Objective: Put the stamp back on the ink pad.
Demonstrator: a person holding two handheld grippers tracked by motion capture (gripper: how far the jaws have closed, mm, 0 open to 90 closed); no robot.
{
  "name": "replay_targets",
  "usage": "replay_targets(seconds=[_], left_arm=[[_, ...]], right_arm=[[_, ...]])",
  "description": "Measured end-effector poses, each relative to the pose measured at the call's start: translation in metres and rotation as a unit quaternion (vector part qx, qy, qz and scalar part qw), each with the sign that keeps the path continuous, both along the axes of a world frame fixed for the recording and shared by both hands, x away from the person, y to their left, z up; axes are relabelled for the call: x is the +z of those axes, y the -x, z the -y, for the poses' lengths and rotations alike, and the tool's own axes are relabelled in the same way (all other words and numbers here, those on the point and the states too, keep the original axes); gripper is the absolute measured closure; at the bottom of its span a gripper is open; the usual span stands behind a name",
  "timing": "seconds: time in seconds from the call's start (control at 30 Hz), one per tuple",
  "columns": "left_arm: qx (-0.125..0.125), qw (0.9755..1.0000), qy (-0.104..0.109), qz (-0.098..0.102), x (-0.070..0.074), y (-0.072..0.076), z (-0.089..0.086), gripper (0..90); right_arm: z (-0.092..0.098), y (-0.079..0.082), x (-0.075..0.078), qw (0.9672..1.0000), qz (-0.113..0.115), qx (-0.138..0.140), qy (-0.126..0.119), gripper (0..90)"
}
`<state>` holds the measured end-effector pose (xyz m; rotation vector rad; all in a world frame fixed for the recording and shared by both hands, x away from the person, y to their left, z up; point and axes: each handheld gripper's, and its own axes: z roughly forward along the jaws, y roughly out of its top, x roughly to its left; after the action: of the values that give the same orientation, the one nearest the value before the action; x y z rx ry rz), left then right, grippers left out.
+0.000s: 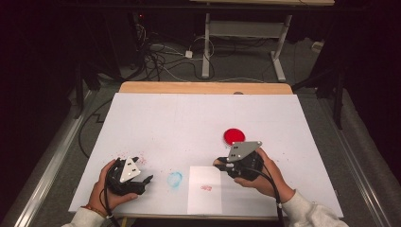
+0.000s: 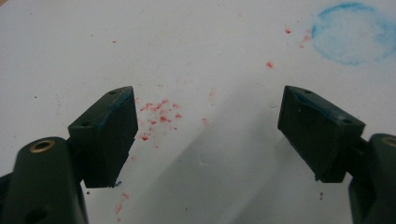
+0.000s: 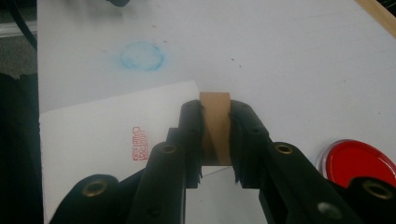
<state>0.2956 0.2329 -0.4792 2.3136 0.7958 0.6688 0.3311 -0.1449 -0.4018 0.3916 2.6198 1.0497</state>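
One wooden stamp block (image 3: 215, 128) is clamped between the jaws of the right gripper (image 3: 215, 140); in the right gripper view its brown upper face stands between the two pads, and its lower end and stamping face are hidden by the jaws. In the high view the right gripper (image 1: 226, 164) hangs over the near right part of the table, at the right edge of the paper, and the block itself is too small to make out there.

One sheet of white paper (image 1: 204, 189) lies at the near edge of the table, and it bears a single red seal print (image 1: 206, 187). In the right gripper view the print (image 3: 139, 143) shows as a small column of characters, too fine to read, just left of the jaws; the sheet's near corner is covered by the gripper.

One round red ink pad (image 1: 234, 136) sits just beyond the right gripper, apart from the paper. In the right gripper view the pad (image 3: 362, 163) is partly covered by the gripper's body.

One pale blue ring stain (image 1: 174, 179) marks the table (image 1: 198, 113) left of the paper. Red specks (image 2: 159, 114), too many and too small to count, are scattered near it.

The left gripper (image 2: 205, 135) rests at the near left of the table with its jaws wide apart and nothing between them; in the high view a hand (image 1: 101, 189) wraps its body, and the sleeves are cut off by the bottom edge.
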Motion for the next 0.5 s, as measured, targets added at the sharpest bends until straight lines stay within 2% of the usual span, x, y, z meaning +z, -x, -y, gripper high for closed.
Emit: replay_targets(seconds=[0.27, 0.37, 0.5], left_arm=[[0.000, 1.0000, -0.002, -0.001, 0.000, 0.000, 0.001, 19.7], [0.000, 1.0000, -0.003, -0.001, 0.000, 0.000, 0.001, 19.7], [0.000, 1.0000, -0.002, 0.000, 0.000, 0.000, 0.001, 19.7]], right_arm=[[0.012, -0.009, 0.004, 0.9998, 0.006, -0.021, 0.001, 76.1], [0.016, -0.015, 0.004, 0.9992, 0.013, -0.038, 0.006, 76.1], [0.022, -0.025, 0.001, 0.9984, 0.010, -0.055, 0.005, 76.1]])
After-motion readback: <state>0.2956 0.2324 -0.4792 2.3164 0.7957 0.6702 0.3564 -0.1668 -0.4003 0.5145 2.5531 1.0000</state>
